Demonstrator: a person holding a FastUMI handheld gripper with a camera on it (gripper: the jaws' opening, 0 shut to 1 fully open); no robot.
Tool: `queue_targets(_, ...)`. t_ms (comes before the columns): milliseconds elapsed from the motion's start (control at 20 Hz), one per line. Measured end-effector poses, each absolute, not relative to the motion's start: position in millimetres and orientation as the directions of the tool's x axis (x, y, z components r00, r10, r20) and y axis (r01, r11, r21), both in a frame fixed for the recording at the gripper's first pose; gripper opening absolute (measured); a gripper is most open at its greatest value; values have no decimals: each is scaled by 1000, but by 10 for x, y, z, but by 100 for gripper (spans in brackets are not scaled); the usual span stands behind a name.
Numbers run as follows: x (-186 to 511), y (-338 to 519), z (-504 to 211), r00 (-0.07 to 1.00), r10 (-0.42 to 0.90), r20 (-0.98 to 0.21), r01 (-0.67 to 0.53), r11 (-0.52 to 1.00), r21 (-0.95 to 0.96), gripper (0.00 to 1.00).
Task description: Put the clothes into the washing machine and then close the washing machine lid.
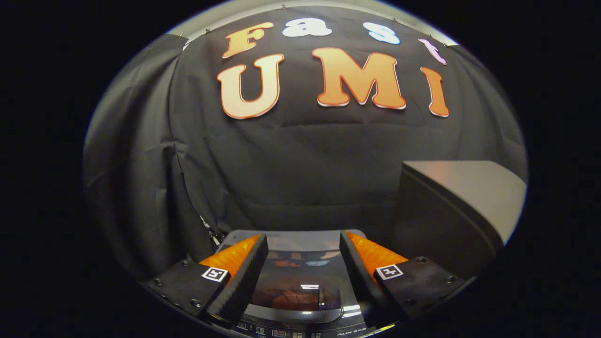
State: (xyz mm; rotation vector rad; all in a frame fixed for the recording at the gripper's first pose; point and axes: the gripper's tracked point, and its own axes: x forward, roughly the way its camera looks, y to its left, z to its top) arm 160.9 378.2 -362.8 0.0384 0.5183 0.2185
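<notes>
Claw (304, 246): open, fingers wide apart, holding nothing.
Washing machine (300, 324): bottom middle of the frame, under the fingers.
Lid (300, 277): shut, dark and shiny, showing between the fingers.
Box (450, 206): grey, right side, beside the machine.

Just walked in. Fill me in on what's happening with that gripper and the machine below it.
A person is holding the gripper above a top-loading washing machine. Its fingers are spread apart and grip nothing. Between them lies the machine's dark glass lid, which looks shut and reflects the wall. The control panel sits along the machine's near edge. A dark box-like unit stands beyond the fingers, off to one side.
</notes>
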Motion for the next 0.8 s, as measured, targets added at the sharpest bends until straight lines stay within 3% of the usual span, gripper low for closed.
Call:
queue_targets(450,1574,3590,-2196,900,307,-311,-288,952,105,98)
queue_targets(800,1266,2882,-1235,923,313,-224,-293,949,118,98)
